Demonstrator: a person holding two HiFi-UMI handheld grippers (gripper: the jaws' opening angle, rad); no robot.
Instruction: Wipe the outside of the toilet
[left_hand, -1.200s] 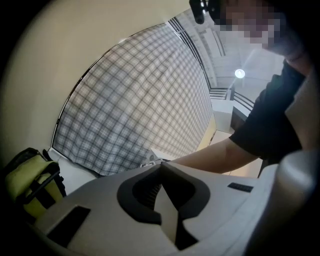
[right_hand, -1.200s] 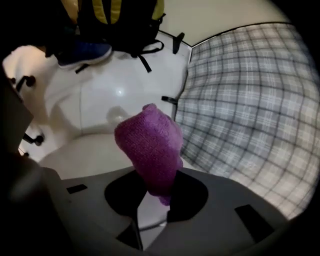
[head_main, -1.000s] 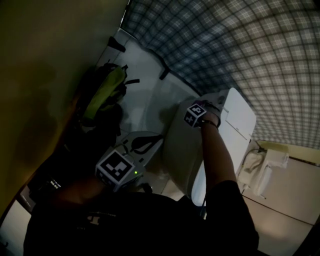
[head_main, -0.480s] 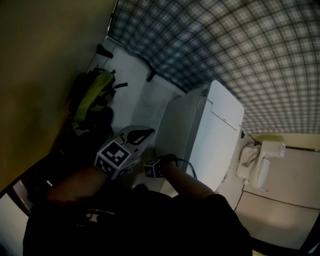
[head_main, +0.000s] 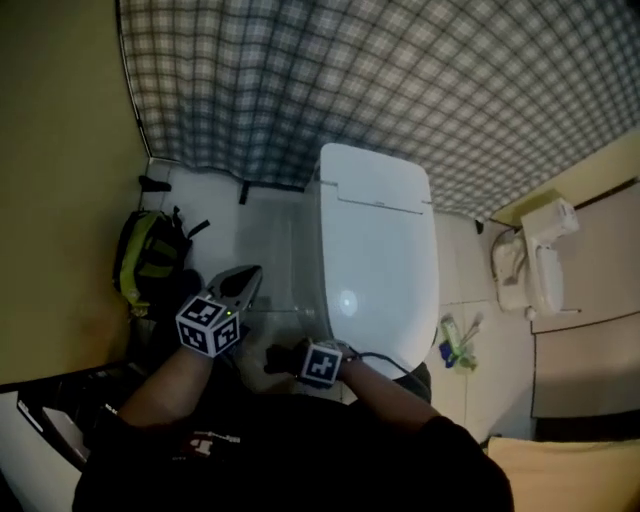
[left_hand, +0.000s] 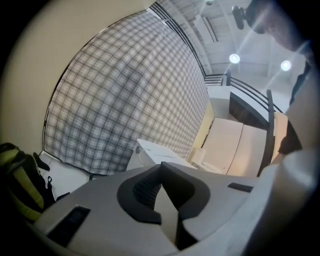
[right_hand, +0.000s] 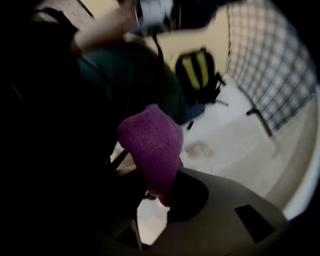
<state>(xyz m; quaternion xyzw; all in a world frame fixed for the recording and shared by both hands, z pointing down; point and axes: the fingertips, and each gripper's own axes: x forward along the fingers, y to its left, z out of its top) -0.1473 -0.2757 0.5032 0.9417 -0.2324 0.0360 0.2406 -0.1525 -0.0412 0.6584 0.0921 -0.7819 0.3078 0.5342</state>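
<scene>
Jaws of the left gripper (head_main: 248, 276) are lying pressed together in the head view, pointing toward 1 o'clock at the floor (head_main: 275, 235) beside the toilet (head_main: 375, 250). The right gripper (head_main: 280, 362), up against the toilet's side a second ago, is now sitting low at 6 o'clock, near the bowl's front.

In the left gripper view the jaws are meeting tip to tip, holding nothing, and the toilet is standing beyond at 12 o'clock.

In the right gripper view the jaws are pinching a purple cloth (right_hand: 150, 145), with a backpack (right_hand: 197, 70) at 1 o'clock. No toilet is showing here, so the wiping is probably moving to the lower front.
</scene>
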